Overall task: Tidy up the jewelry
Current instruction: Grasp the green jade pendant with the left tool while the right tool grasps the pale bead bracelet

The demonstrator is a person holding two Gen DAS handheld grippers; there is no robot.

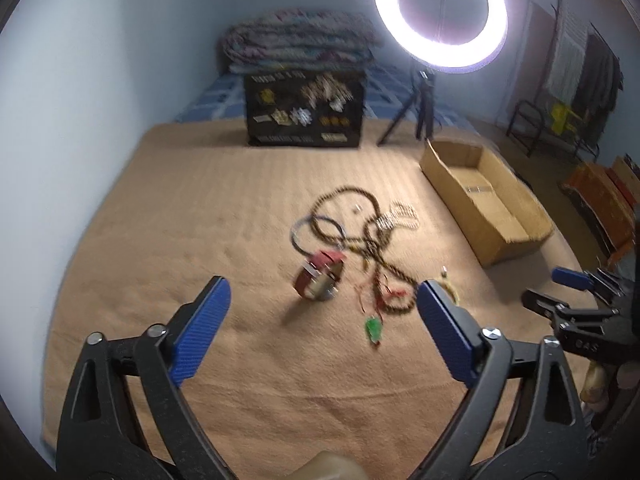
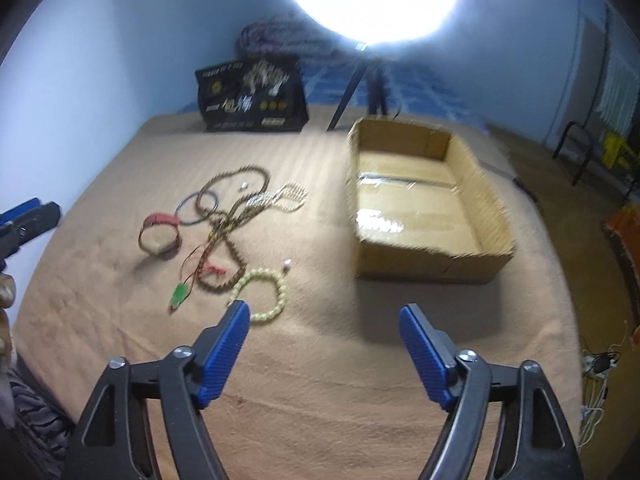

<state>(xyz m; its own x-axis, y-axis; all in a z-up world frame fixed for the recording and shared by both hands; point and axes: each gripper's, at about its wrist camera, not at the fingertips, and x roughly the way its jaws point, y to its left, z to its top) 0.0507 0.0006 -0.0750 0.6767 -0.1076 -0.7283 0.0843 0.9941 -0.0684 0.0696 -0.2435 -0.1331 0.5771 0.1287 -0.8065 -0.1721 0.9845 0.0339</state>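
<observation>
While the left wrist view looks down at a bed covered with a tan blanket (image 1: 180, 208), the left claw (image 1: 324, 328) sits at the bottom of the frame with its two blue pads wide apart and nothing between them. In the middle of the frame lies a heap of jewelry: a long brown bead necklace (image 1: 360, 236) in loops, a blue ring-shaped bangle (image 1: 298, 236) just left of it, a red and brown bracelet (image 1: 318, 278) standing on its edge, a small white bead chain (image 1: 400, 218) to the right, and a green pendant (image 1: 374, 330) on a thin red cord lower down. A cardboard box (image 1: 516, 236) sits at the right, well apart from the heap. A black box (image 1: 304, 110) stands at the top middle, and a bright ring light (image 1: 440, 14) glows at the upper right. The right claw (image 1: 556, 286) peeks in at the right edge. In the right wrist view, the right claw (image 2: 324, 344) is at the bottom, open wide and holding nothing. A pale green bead bracelet (image 2: 260, 294) lies just above its left pad. The brown necklace (image 2: 224, 220), bangle (image 2: 196, 208), red bracelet (image 2: 158, 234) and green pendant (image 2: 178, 294) spread across the left middle. The cardboard box (image 2: 492, 216) sits at the right middle, and nothing can be made out inside but shiny tape. The picture is a bit blurry.
</observation>
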